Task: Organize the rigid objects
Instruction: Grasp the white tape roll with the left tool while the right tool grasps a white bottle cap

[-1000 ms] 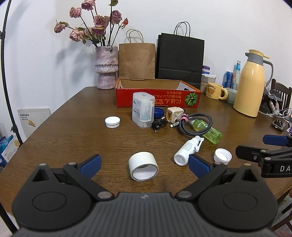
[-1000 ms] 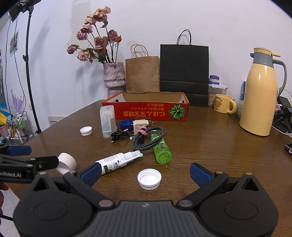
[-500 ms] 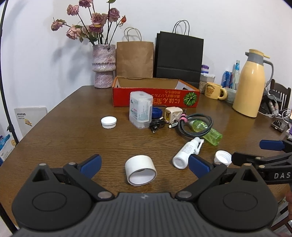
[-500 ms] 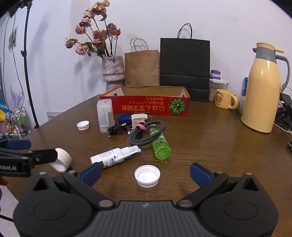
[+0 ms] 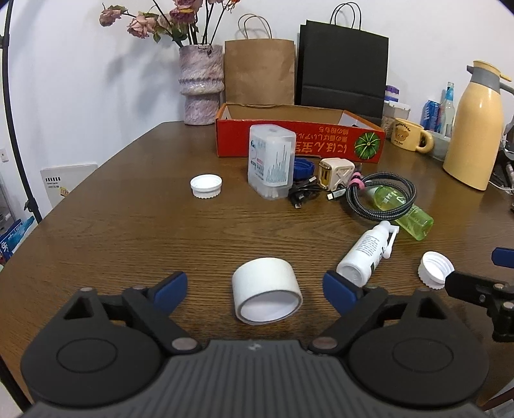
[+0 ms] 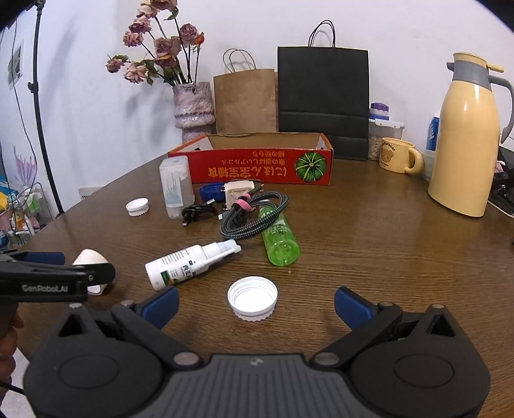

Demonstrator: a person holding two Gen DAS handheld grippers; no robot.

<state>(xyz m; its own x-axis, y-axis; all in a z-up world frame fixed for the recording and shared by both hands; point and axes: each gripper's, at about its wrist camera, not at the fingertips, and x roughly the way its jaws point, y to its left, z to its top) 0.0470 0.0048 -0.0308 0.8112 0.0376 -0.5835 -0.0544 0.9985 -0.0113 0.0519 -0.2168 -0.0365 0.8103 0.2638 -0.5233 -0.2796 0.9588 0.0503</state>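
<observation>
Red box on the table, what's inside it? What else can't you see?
- Red box: its inside is hidden behind the front wall in both wrist views.
- Flowers: cut off by the top edge, left wrist view.
- White tape roll: partly hidden behind the left gripper's finger, right wrist view.

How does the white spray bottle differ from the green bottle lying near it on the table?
The white spray bottle is opaque with a printed label; the green bottle is clear and tinted. The white spray bottle shows a nozzle head and lies apart from the cable, while the green bottle's top end lies under the coiled braided cable. In the right wrist view the green bottle looks thicker. Both lie on their sides on the wooden table.
</observation>
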